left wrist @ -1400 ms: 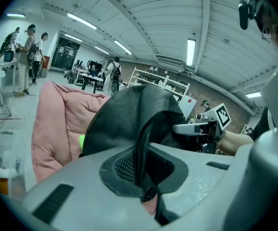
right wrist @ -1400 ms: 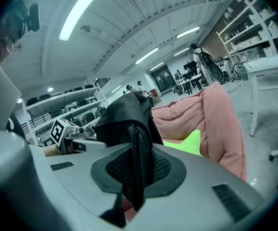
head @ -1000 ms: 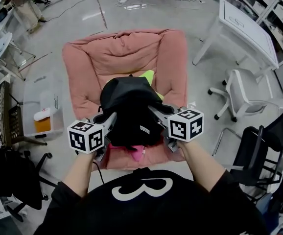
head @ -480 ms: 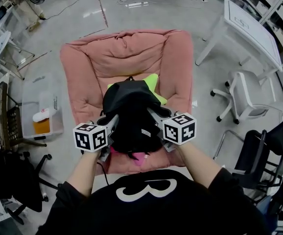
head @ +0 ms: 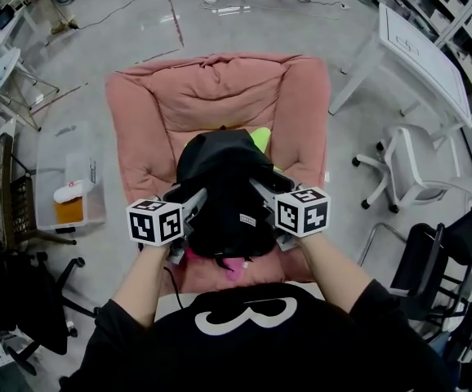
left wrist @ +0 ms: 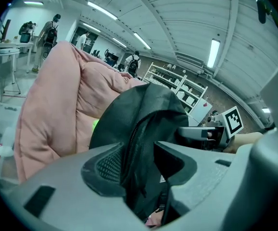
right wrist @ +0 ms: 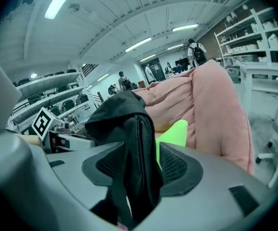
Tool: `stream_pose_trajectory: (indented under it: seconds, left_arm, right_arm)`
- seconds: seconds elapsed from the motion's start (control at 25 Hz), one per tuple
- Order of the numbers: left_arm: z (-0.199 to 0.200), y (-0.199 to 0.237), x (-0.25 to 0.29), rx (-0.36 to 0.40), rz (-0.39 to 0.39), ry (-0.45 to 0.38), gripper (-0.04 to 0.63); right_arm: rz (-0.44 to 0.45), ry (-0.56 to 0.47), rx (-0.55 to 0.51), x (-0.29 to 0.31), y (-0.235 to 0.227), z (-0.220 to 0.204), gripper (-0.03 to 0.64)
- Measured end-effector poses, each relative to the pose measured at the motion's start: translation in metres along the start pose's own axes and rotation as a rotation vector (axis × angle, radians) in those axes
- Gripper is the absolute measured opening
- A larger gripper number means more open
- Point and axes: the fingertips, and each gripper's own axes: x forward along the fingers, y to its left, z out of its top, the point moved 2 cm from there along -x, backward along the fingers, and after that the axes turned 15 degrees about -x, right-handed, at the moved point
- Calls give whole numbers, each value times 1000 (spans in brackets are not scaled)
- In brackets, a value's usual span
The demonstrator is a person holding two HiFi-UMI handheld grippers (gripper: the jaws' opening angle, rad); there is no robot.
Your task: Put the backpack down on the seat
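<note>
The black backpack [head: 220, 186] rests upright on the pink cushioned seat [head: 220, 96], over a lime-green piece [head: 260, 140]. My left gripper [head: 191, 201] is at its left side and my right gripper [head: 260, 193] at its right side. Both pairs of jaws are opening. In the left gripper view the backpack [left wrist: 144, 109] has a fold with a zip between the left gripper's [left wrist: 136, 165] pads, with a gap beside it. In the right gripper view a fold of the backpack [right wrist: 124, 114] hangs loosely between the right gripper's [right wrist: 141, 165] pads, with the green piece [right wrist: 172, 134] behind.
A clear plastic box [head: 69, 178] stands on the floor left of the seat. A white table [head: 416, 51] and a white office chair [head: 403, 166] are at the right, and black chairs [head: 432, 260] at the lower right. Another dark chair [head: 15, 292] is at the lower left.
The backpack and both grippers have stayed over the front of the seat with little shift. Less of the lime-green piece shows behind the backpack than half a second ago.
</note>
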Motion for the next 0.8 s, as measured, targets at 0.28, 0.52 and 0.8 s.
stream_pose_trajectory:
  seconds: [0.28,0.52,0.8]
  left_arm:
    - [-1,12,-23,0,-3,2,259]
    - [3,10,-57,9,-5,6,276]
    - [-12,-38,-99,52,-88,69,275]
  right_arm:
    - [-66,6,17,-21,-1,2,262]
    - [-69,-3,66,-56,23,5,262]
    - [59,-108,62,-103,93,28,259]
